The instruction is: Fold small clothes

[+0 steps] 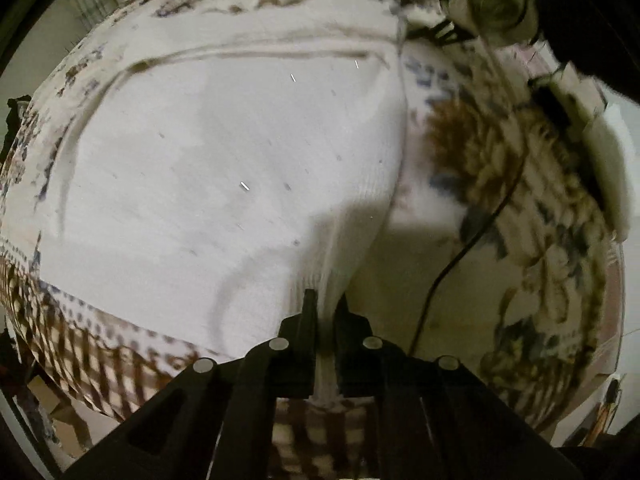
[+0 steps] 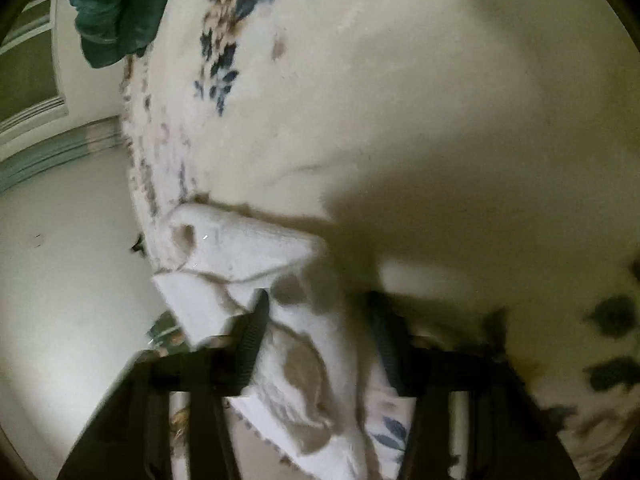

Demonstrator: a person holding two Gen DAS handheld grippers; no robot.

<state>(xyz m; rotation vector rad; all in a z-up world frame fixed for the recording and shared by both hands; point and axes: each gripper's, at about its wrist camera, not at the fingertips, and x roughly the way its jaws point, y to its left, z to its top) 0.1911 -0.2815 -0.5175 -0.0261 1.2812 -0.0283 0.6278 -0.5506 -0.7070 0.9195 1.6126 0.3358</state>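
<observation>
A white knit garment lies spread flat on a floral patterned bedspread. My left gripper points steeply down at the garment's near right corner and is shut on its ribbed edge, which bunches up between the fingers. In the right wrist view a small crumpled white cloth sits at the bedspread's left edge. My right gripper has that cloth filling the gap between its two fingers, and both pads touch it. The view is blurred.
A teal garment hangs at the top left by the bed edge. A thin black cable runs across the bedspread to the right of the white garment. Pale floor lies beyond the bed's left edge.
</observation>
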